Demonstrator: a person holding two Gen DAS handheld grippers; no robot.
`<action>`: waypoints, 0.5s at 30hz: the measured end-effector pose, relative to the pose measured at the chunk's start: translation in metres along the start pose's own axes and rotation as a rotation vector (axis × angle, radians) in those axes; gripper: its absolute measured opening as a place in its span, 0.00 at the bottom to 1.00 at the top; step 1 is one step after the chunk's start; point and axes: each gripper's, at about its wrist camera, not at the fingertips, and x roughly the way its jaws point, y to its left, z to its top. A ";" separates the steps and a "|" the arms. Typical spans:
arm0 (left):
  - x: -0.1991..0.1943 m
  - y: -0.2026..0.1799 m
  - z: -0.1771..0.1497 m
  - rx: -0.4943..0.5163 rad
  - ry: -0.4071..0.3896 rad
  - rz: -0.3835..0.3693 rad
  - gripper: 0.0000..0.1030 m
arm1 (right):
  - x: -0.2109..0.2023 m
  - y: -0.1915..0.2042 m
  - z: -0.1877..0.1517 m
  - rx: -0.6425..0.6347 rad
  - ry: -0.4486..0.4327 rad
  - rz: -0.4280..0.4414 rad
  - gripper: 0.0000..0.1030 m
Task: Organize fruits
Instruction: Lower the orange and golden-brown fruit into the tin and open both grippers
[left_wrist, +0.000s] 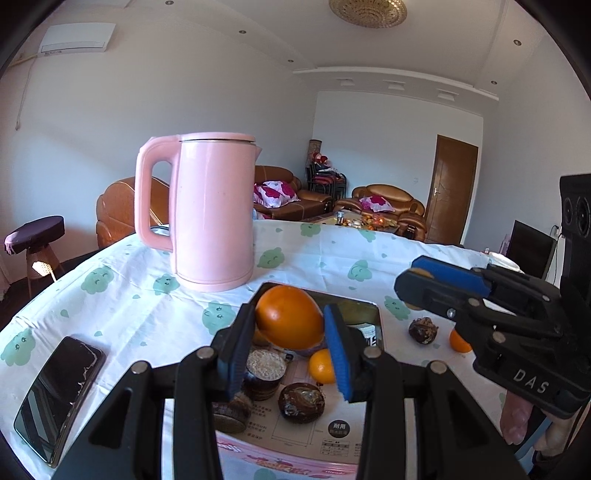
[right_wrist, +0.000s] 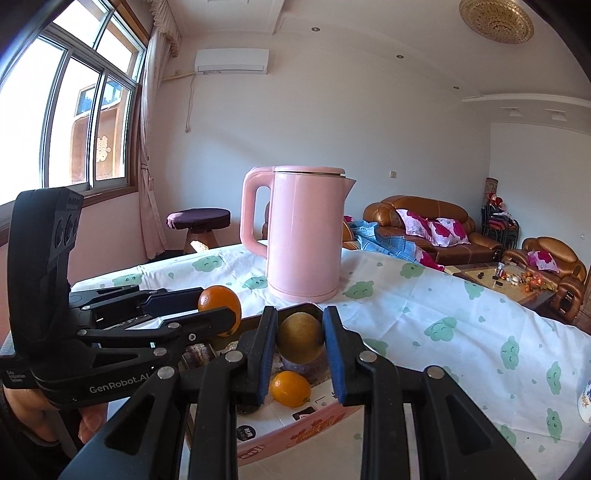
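Left gripper (left_wrist: 290, 343) jaws pinch an orange (left_wrist: 289, 318) above the box (left_wrist: 364, 417) — right gripper (right_wrist: 300, 354) jaws pinch a yellow-brown fruit (right_wrist: 300, 336), both in front of the pink kettle (left_wrist: 214, 214).

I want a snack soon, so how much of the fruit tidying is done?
Partway, it seems. A small orange and a dark fruit already lie in the pink box. The left gripper holds a big orange, the right gripper a yellow fruit. A loose dark fruit and a loose orange wait on the tablecloth.
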 end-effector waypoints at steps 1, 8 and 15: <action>0.000 0.001 -0.001 0.000 0.002 0.002 0.39 | 0.002 0.001 -0.001 0.000 0.004 0.003 0.26; 0.003 0.005 -0.003 0.006 0.024 0.014 0.39 | 0.014 0.004 -0.007 0.011 0.030 0.028 0.26; 0.009 0.009 -0.005 0.003 0.042 0.026 0.39 | 0.024 0.011 -0.012 0.005 0.060 0.043 0.26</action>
